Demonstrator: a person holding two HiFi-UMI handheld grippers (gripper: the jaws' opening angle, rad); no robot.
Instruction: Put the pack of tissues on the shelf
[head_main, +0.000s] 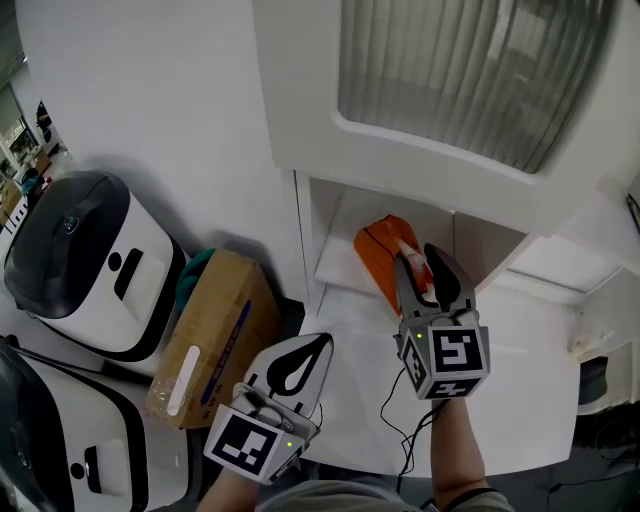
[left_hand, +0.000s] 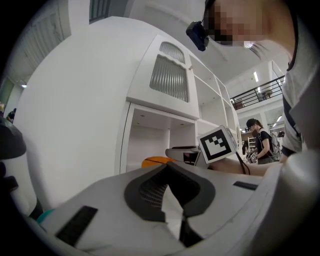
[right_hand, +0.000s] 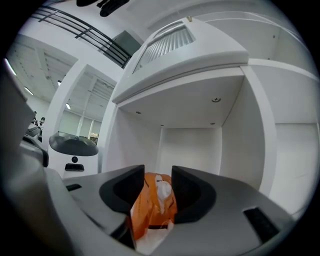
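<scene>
Left of shelf (head_main: 338, 262), cardboard box (head_main: 210, 335); right gripper (head_main: 422, 260) released around tissue pack (head_main: 379, 248); left gripper (head_main: 318, 343) clenched.

Cardboard box (head_main: 212, 335), white domed machine (head_main: 85, 262)

Lab hall: white machines (head_main: 85, 260), mezzanine railing (left_hand: 260, 95)

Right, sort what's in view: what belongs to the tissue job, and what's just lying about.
Job: orange pack of tissues; white shelf compartment holding it; right gripper, jaws either side of the pack.

Lying about: cardboard box; two white-and-black machines; teal item behind the box; left gripper, shut and empty.
</scene>
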